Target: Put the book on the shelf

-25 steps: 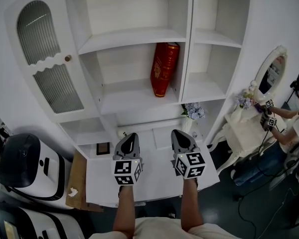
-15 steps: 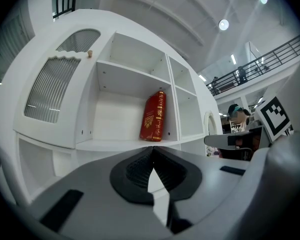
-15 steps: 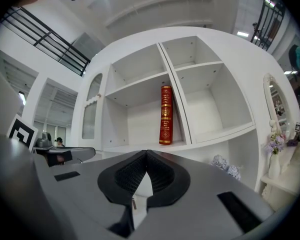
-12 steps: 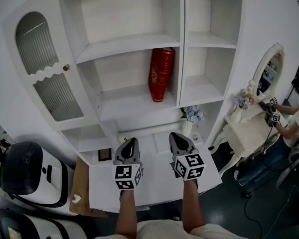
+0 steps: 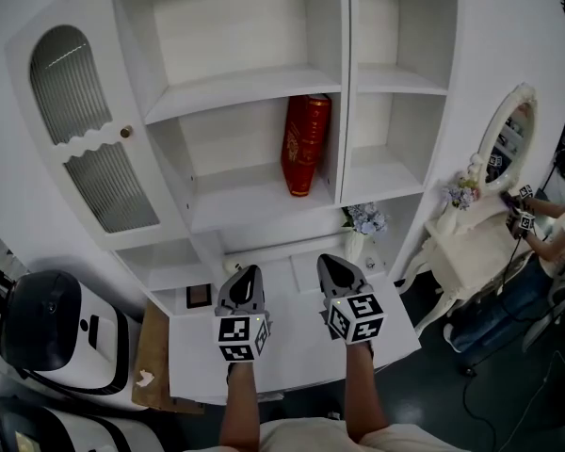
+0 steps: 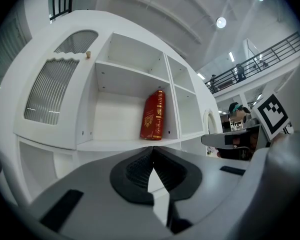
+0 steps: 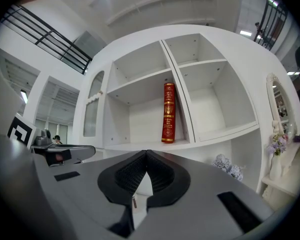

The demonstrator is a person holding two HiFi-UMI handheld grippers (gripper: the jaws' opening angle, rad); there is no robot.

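Observation:
A red book [image 5: 304, 144] with gold print stands upright on the middle shelf [image 5: 254, 196] of the white shelf unit, at the right end of its bay, against the divider. It also shows in the left gripper view, book [image 6: 153, 115], and in the right gripper view, book [image 7: 169, 113]. Both grippers hover side by side over the white tabletop, below and in front of the shelf, pointing at it. My left gripper [image 5: 248, 276] [image 6: 152, 151] is shut with nothing in it. My right gripper [image 5: 331, 266] [image 7: 146, 154] is also shut and empty. Neither touches the book.
A ribbed-glass cabinet door [image 5: 94, 158] is at the shelf's left. Flowers in a vase [image 5: 365, 219] stand below the right bay. A small frame [image 5: 197, 296] lies on the tabletop [image 5: 292, 347]. A dressing table with mirror [image 5: 504, 149] and a person [image 5: 556, 243] are at right; white machines [image 5: 47, 337] at left.
The head view has shifted slightly, so the shelf sits a little differently in the picture. Both grippers and the book keep their places.

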